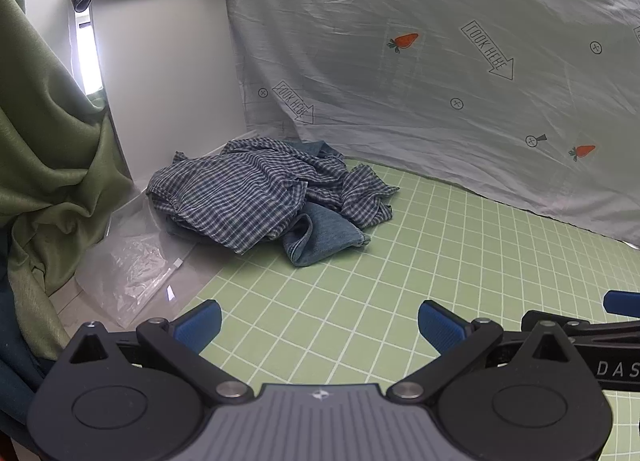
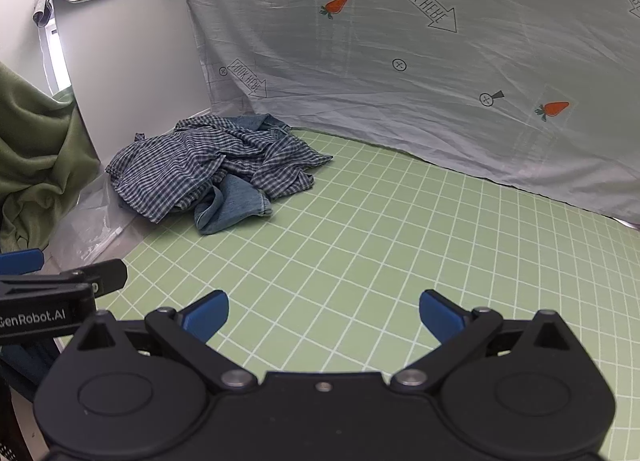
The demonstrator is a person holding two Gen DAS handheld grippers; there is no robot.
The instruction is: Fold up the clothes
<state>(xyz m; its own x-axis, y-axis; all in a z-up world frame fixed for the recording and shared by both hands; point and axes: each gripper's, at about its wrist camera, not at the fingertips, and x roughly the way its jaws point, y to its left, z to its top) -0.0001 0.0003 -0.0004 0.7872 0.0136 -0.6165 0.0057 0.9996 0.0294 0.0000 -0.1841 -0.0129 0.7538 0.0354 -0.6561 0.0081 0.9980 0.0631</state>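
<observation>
A crumpled blue-and-white checked shirt (image 1: 248, 193) (image 2: 200, 165) lies in a heap at the far left corner of the green grid mat (image 1: 400, 281) (image 2: 380, 245). A blue denim garment (image 1: 320, 237) (image 2: 232, 209) pokes out from under it. My left gripper (image 1: 320, 325) hovers over the near part of the mat, well short of the heap, open with nothing between its blue pads. My right gripper (image 2: 324, 317) hangs beside it to the right, also open and empty. Each gripper's edge shows in the other's view.
A pale sheet printed with carrots and arrows (image 1: 440, 61) (image 2: 420, 61) hangs along the back of the mat. A white cabinet (image 1: 168, 73) with grey cloth on top stands in the corner. A green curtain (image 1: 48, 141) and a clear plastic bag (image 1: 128, 281) lie left.
</observation>
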